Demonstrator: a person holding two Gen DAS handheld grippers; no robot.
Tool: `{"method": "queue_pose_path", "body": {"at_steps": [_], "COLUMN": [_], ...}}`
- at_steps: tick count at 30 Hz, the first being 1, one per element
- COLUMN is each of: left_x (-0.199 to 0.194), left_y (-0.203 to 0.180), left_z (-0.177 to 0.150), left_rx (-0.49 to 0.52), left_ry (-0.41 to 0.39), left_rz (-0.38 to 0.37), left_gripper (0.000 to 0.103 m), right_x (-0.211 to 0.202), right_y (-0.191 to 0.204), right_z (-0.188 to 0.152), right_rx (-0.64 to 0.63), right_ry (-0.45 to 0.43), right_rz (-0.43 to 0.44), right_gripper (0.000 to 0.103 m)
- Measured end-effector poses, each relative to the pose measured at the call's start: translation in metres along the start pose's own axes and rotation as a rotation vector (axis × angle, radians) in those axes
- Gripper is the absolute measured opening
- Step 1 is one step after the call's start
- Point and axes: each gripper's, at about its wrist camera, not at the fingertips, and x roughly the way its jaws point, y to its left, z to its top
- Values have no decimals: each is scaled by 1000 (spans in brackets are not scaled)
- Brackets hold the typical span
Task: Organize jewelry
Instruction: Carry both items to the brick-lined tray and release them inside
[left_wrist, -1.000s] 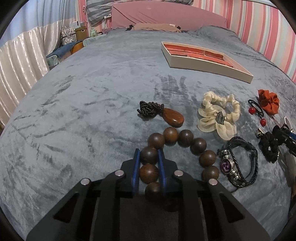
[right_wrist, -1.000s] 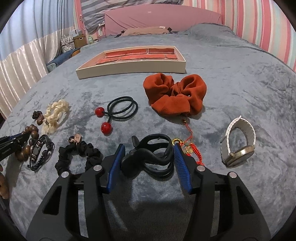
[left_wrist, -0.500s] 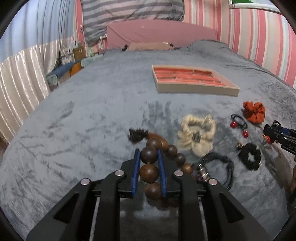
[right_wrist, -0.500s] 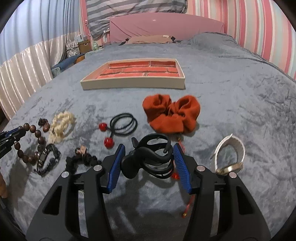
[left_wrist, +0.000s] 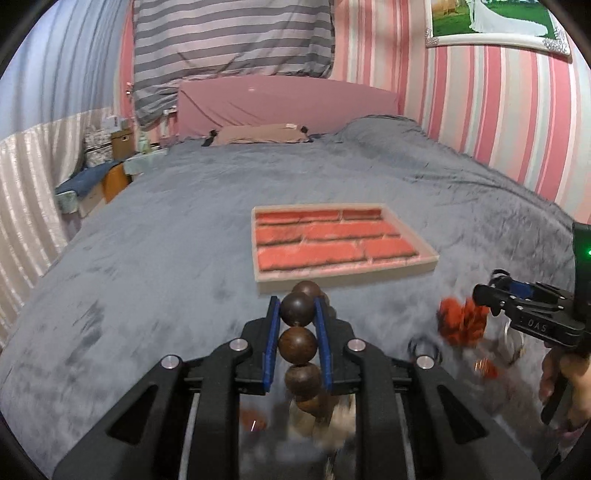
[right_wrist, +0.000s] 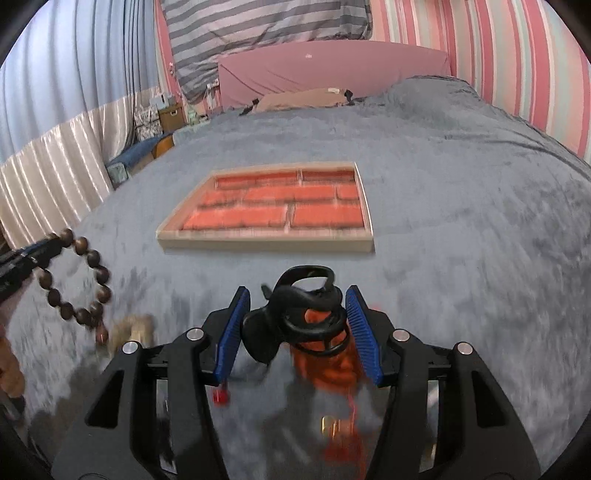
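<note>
Grey bed (left_wrist: 155, 236) carries the red-lined tray (left_wrist: 343, 242) ahead, while above the bed the left tool (left_wrist: 295, 332) pinches a wooden bead bracelet (left_wrist: 297, 341) and right tool (right_wrist: 297, 325) clamps a black hair claw (right_wrist: 295, 314).

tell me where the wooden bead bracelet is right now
The wooden bead bracelet is clamped in the left claw, hanging off the grey bedspread; in the right wrist view it dangles at far left, short of the red-lined tray.

Grey bed (left_wrist: 155, 236) bears tray (left_wrist: 343, 278) (red-lined); orange scrunchie (left_wrist: 461, 321); cream scrunchie (right_wrist: 133, 328)
</note>
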Motion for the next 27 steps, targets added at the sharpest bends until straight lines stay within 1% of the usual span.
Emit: {"method": "queue_pose_path", "body": {"at_steps": [1,3,4,6,8,9,10,11,16,19,23,25,27], "left_x": [10,37,53,83,113,136,150,172,249,291,330,346,361], "left_y": [-2,-4,-5,-5,-3,-3,-1,0,1,7,18,23,30], "left_z": [9,31,42,60,76,88,93,100,121,128,131,130,128], "left_rx": [5,15,18,13,9,6,3,0,-8,-37,-57,-66,-77], "left_ry": [2,11,18,32,46,61,72,93,167,215,259,287,316], "left_rz": [-4,-7,-6,0,-2,-3,-4,-4,7,23,70,81,109], "left_gripper": [20,20,20,20,20,20,19,19,19,19,19,19,19], "right_x": [10,24,38,59,89,100,117,132,209,248,287,303,313], "right_y": [-3,-7,-9,-14,-19,-21,-25,-28,-48,-60,-68,-72,-78], "right_z": [18,41,59,81,106,113,123,129,160,169,174,174,176], "right_rx": [-4,-5,-12,-17,-23,-25,-27,-25,5,33,32,37,87], "right_ry": [-6,-18,-20,-17,-10,-6,3,15,89,137,193,221,257], "right_rz": [0,-12,-20,-26,-33,-38,-44,-48,-54,-63,-94,-110,-82], "right_gripper": [54,54,54,54,54,54,54,54,53,53,53,53,53]}}
